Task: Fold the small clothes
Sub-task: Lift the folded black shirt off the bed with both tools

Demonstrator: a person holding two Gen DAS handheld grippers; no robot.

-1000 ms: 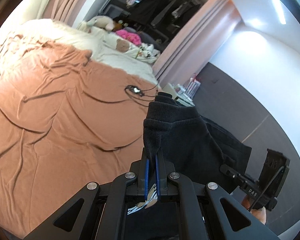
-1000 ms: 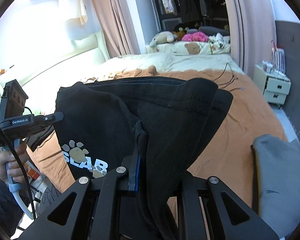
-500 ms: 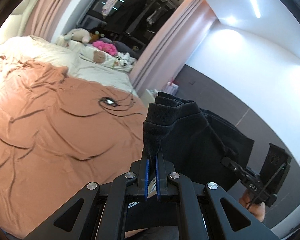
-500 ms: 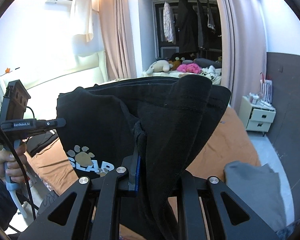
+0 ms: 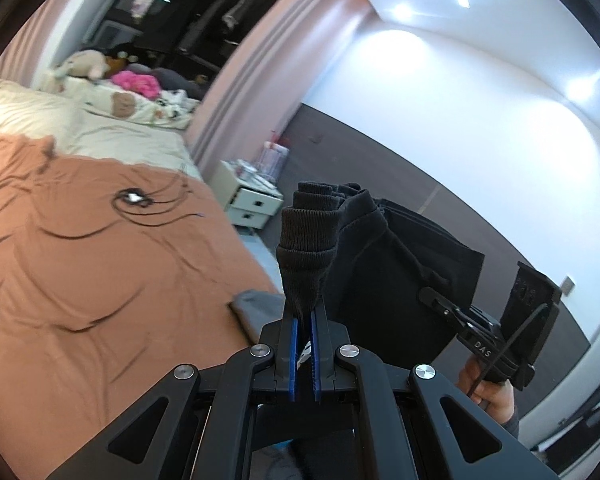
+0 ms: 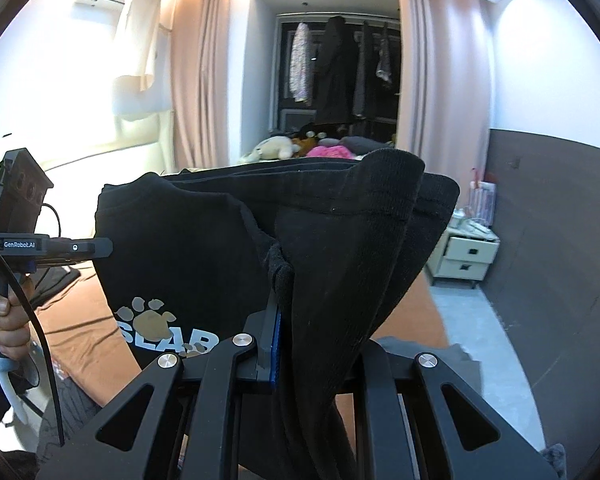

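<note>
Black knit garment with paw-print logo [image 6: 236, 264] held up in air above rust-orange bedspread [image 5: 100, 260], stretched between both grippers — likely to straighten it before laying flat. Left gripper [image 5: 304, 316] clamped on ribbed edge; right gripper [image 6: 278, 320] pinching bunched fold (far finger hidden under cloth). Grey folded cloth [image 5: 256, 308] on bed beneath, white nightstand [image 5: 248, 200] beside — cloth may crowd landing spot.

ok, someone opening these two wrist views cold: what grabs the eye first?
A black garment with a paw print and pale lettering fills the middle of the right wrist view, held up off the bed. Both hand-held grippers are shut on it: the left hand-held gripper pinches a ribbed edge, the right hand-held gripper a bunched fold. Below lies the rumpled orange bedspread, with a grey cloth at its near edge.
</note>
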